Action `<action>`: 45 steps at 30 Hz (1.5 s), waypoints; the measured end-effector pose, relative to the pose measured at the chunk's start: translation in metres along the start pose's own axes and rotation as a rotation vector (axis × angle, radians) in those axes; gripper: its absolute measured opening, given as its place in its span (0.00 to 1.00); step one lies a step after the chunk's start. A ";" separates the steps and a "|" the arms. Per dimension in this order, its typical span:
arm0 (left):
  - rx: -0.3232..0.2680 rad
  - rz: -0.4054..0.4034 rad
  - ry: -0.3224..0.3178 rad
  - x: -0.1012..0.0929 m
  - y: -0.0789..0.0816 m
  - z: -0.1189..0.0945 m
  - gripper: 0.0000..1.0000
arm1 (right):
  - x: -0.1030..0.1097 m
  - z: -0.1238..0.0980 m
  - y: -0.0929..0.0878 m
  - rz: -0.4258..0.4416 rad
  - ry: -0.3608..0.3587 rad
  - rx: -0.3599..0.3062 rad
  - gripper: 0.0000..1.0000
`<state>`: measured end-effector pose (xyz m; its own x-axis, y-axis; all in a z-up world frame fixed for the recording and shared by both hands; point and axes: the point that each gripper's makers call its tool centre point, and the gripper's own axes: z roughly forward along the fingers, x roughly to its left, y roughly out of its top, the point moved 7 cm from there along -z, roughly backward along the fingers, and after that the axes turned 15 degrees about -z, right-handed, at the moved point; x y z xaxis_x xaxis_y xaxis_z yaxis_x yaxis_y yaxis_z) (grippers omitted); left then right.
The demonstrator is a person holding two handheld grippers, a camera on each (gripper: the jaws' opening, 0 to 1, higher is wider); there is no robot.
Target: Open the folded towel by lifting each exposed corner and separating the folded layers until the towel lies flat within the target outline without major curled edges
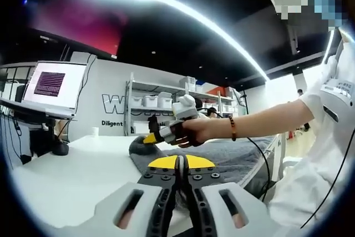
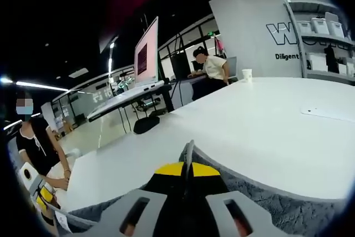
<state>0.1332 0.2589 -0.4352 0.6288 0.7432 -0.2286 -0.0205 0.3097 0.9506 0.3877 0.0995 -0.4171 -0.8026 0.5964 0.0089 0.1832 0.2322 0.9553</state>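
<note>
I noted the grey towel (image 1: 233, 154) lying on the white table (image 1: 72, 176), lower centre to lower right of the left gripper view, running away from the camera toward the right edge of the table. In that view the left gripper (image 1: 180, 165) rose from the bottom centre, its yellow-tipped jaws together on a thin edge of cloth right at the towel's near border; I judged it clamped on the towel, though the pinch itself was mostly hidden by the jaws. The right gripper (image 1: 152, 136) came in at frame centre, held in a hand (image 1: 191, 131), sitting at the far left corner of the towel, where the cloth bunched into a dark hump. In the right gripper view the right gripper (image 2: 187, 162) showed its jaws pressed together on a raised fold of the towel (image 2: 266, 192), which curved off to the lower right against the table (image 2: 249, 126). A laptop (image 2: 145, 56) stood upper left of centre and a seated person (image 2: 212, 67) beyond. As I read it, the two grippers held neighbouring corners along the near-left side, the towel's length stretching away to the right, so the coming lift would have to carry the layer that way.
</note>
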 end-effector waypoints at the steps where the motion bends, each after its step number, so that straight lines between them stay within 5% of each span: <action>1: -0.004 -0.002 0.003 0.001 0.000 -0.001 0.02 | 0.000 0.000 0.000 0.001 0.000 -0.001 0.00; 22: -0.027 0.001 0.049 0.005 0.006 -0.019 0.02 | 0.020 0.019 0.030 0.116 0.063 -0.134 0.00; 45: -0.056 -0.084 0.097 0.019 0.005 -0.038 0.03 | 0.039 0.051 0.035 0.128 0.112 -0.154 0.00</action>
<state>0.1160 0.2970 -0.4430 0.5517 0.7666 -0.3286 -0.0161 0.4036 0.9148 0.3919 0.1701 -0.3981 -0.8381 0.5223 0.1574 0.2055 0.0351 0.9780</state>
